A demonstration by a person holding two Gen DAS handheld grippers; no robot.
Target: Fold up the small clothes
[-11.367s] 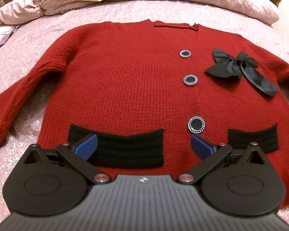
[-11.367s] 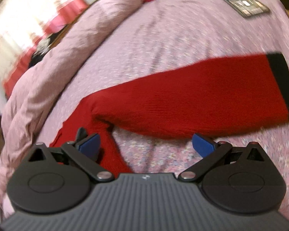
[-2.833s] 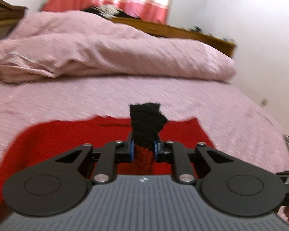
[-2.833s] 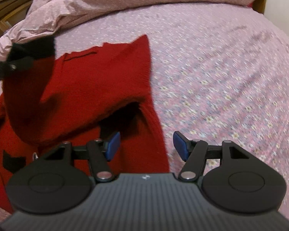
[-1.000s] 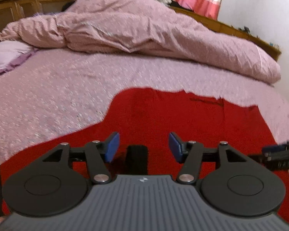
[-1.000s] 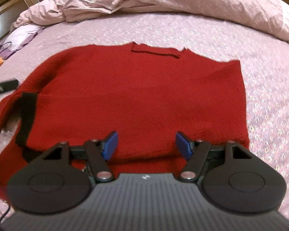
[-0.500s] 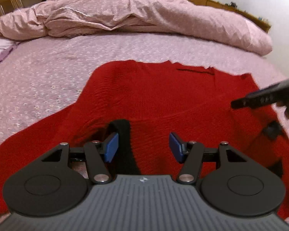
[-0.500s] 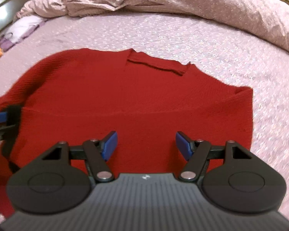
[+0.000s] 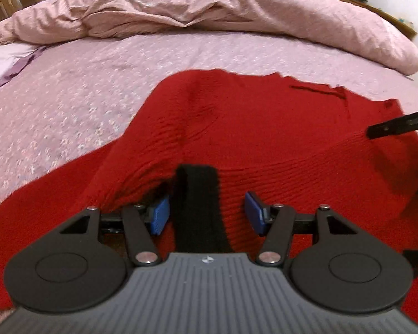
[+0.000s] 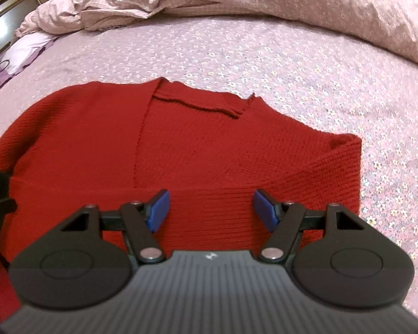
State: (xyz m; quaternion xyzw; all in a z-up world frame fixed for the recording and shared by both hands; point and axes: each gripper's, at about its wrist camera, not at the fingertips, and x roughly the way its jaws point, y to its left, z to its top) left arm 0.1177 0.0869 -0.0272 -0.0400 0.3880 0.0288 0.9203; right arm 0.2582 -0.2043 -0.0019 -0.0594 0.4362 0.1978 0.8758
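The red cardigan (image 10: 197, 150) lies back-up on the pink flowered bedspread (image 10: 264, 55), neckline toward the heaped duvet (image 9: 209, 8). One sleeve is folded across the back, and its black cuff (image 9: 197, 203) rests on the red knit directly between the blue pads (image 9: 160, 215) of the left gripper (image 9: 206, 214). The other sleeve, on the left-hand side of the left wrist view, trails out over the bedspread — unfolded, as far as can be seen.

The step in hand looks like the sleeve fold: one sleeve laid in, the second yet to come. The next move, by my reading, calls for the left gripper to go to the trailing sleeve, pinch it near its end, and carry it across the back without dragging the first sleeve askew.

The left gripper's jaws stand apart, the cuff between them but the pads not pressing on it; it points steeply down at the cloth. The right gripper (image 10: 210, 210) is likewise tilted down over the folded sleeve near the garment's right edge, its pads (image 10: 266, 213) spread with only flat knit beneath them — gripping nothing. One of its fingers shows at the right rim of the left wrist view.
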